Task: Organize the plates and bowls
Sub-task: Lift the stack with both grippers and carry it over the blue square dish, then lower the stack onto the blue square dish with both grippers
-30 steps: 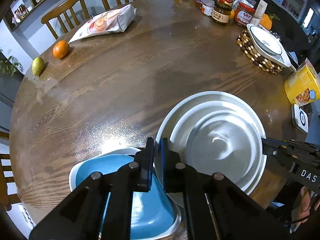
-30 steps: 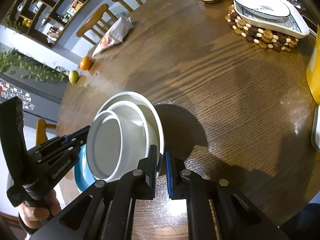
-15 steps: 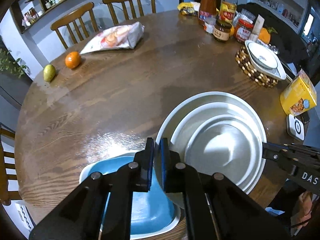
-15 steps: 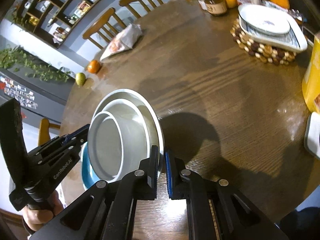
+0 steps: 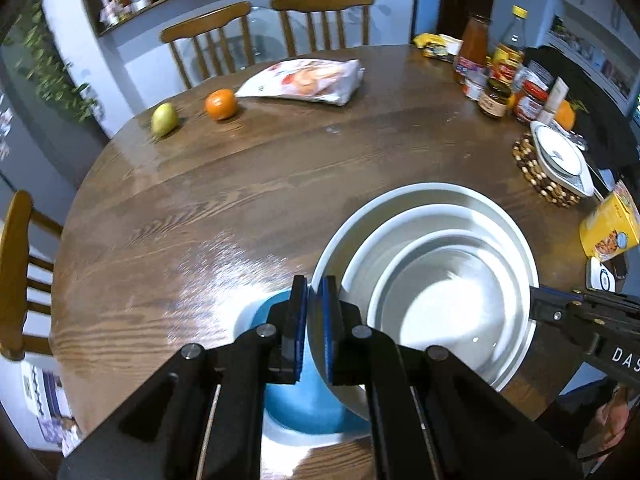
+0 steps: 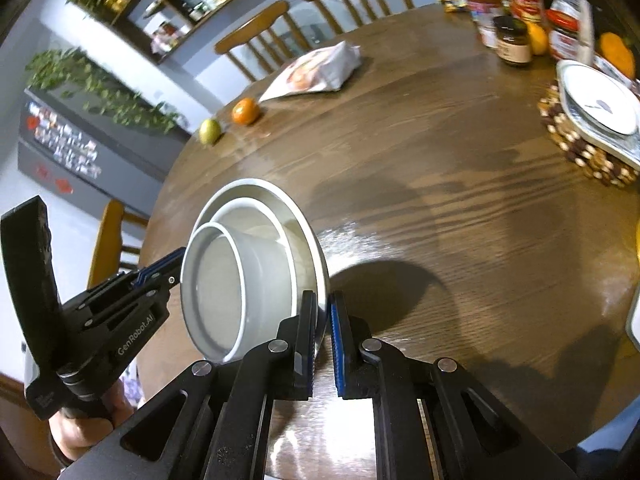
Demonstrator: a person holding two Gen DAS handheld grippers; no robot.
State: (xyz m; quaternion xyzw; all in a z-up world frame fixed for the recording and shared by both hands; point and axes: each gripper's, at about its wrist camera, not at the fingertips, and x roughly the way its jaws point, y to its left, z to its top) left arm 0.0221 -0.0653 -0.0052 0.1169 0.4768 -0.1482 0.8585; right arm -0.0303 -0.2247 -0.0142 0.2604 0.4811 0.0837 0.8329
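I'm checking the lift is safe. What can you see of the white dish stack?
The white dish stack is three nested glossy, ceramic-looking pieces: a wide plate, a bowl, a smaller bowl. It hangs tilted above the table, pinched at opposite rims by the left hand-held gripper and right hand-held gripper, partly over a blue dish.

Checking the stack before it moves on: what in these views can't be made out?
- Blue dish, left wrist view: mostly hidden by the left gripper and white stack.
- Blue dish, right wrist view: hidden behind the stack.
- Jar labels: too small.
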